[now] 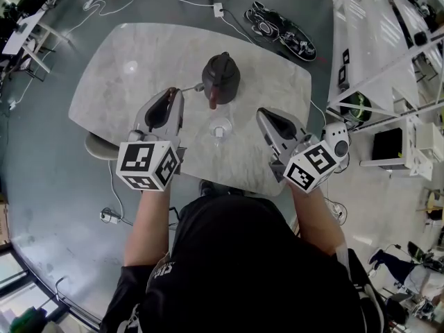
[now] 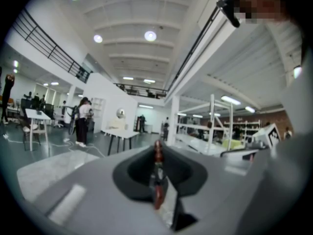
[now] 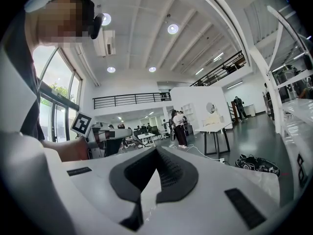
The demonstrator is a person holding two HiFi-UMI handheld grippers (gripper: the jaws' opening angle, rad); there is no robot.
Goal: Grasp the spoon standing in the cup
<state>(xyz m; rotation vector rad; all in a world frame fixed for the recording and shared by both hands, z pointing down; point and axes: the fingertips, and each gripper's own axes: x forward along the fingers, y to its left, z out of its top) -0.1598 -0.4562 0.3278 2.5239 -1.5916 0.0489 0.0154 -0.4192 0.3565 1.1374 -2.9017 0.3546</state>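
Note:
A clear glass cup (image 1: pixel 220 129) stands on the marble table (image 1: pixel 125 75), between my two grippers, with no spoon in it. My left gripper (image 1: pixel 179 91) is left of the cup, tilted upward, and shut on a thin spoon (image 1: pixel 193 87) whose silvery end pokes out toward the teapot. In the left gripper view the spoon's reddish-brown handle (image 2: pixel 157 180) runs up between the closed jaws, with the left gripper (image 2: pixel 157 148) aimed above the table into the hall. My right gripper (image 1: pixel 263 114) hovers right of the cup. Seen in its own view, the right gripper (image 3: pixel 156 150) is shut with nothing in it.
A dark brown teapot (image 1: pixel 220 78) stands just behind the cup. A pale stool (image 1: pixel 97 148) sits under the table's left edge. Cables and a power strip (image 1: pixel 218 9) lie on the floor beyond, with black gear (image 1: pixel 281 30) and white shelving (image 1: pixel 374 40) to the right.

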